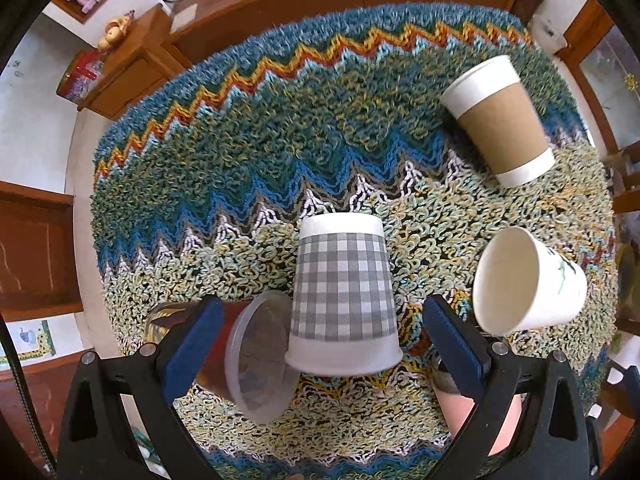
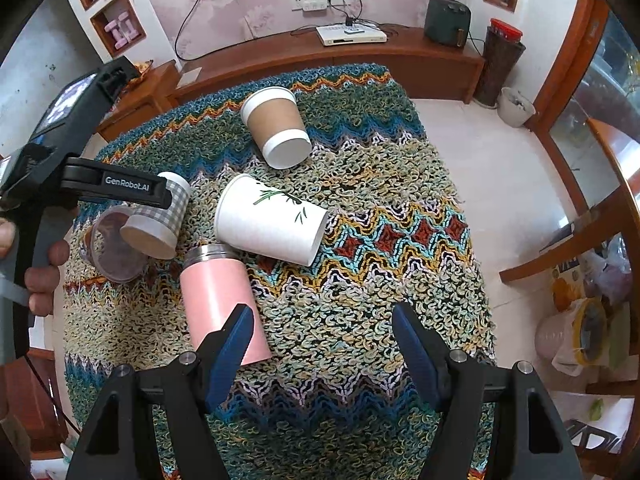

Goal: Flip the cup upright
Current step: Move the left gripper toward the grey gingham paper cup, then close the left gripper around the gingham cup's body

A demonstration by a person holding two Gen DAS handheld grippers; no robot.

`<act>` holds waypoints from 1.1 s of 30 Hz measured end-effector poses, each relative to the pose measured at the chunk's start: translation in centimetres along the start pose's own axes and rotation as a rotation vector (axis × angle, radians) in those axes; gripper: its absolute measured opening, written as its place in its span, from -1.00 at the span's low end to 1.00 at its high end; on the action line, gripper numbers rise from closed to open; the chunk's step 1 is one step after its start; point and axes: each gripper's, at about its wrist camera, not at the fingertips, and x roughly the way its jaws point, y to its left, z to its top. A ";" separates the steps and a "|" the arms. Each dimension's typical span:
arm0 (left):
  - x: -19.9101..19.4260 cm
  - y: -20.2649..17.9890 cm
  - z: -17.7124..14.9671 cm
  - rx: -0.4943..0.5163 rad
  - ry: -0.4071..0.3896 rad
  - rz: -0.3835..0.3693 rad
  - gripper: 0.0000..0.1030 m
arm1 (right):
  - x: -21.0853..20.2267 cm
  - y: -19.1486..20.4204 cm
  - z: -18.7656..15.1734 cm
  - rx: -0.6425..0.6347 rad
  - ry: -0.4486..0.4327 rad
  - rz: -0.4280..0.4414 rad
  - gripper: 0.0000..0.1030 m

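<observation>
The grey checked paper cup (image 1: 343,296) lies on its side on the knitted zigzag cloth (image 1: 240,152), its white-rimmed mouth toward the left wrist camera and its base pointing away. It sits between the two blue pads of the left gripper (image 1: 322,334), whose fingers are spread wide — the pads stand off each side of the cup, and no contact shows. Touching the checked cup's left side is a clear plastic cup (image 1: 260,354), also lying down, with its mouth angled toward the checked cup. To the right of the checked cup lies a white cup with a green leaf print (image 2: 272,222), mouth open toward the left wrist camera. Beyond the checked cup, further up the cloth and to the right, a brown-sleeved paper cup (image 2: 277,130) rests on its side too. A pink tumbler with a steel rim (image 2: 220,300) lies nearer than the checked cup, its steel end close to the leaf-print cup. The right gripper (image 2: 322,340) hovers over the cloth beside the tumbler, fingers wide apart and holding nothing — its left pad overlaps the tumbler's lower end in that view.
</observation>
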 end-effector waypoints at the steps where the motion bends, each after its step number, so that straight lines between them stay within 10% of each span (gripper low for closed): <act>1: 0.3 -0.1 0.2 0.001 0.010 0.002 0.94 | 0.1 -0.1 0.0 0.001 0.001 -0.001 0.40; 10: 2.9 -1.4 0.0 0.045 0.094 0.051 0.94 | 0.6 -0.8 0.4 0.017 0.008 0.001 0.40; 19: 4.4 -2.0 -0.1 0.056 0.151 0.043 0.51 | 0.9 -1.4 0.6 0.030 0.008 0.003 0.40; 33: -0.7 0.8 0.4 -0.081 0.080 -0.027 0.34 | -0.5 -1.6 0.8 0.025 -0.016 0.017 0.40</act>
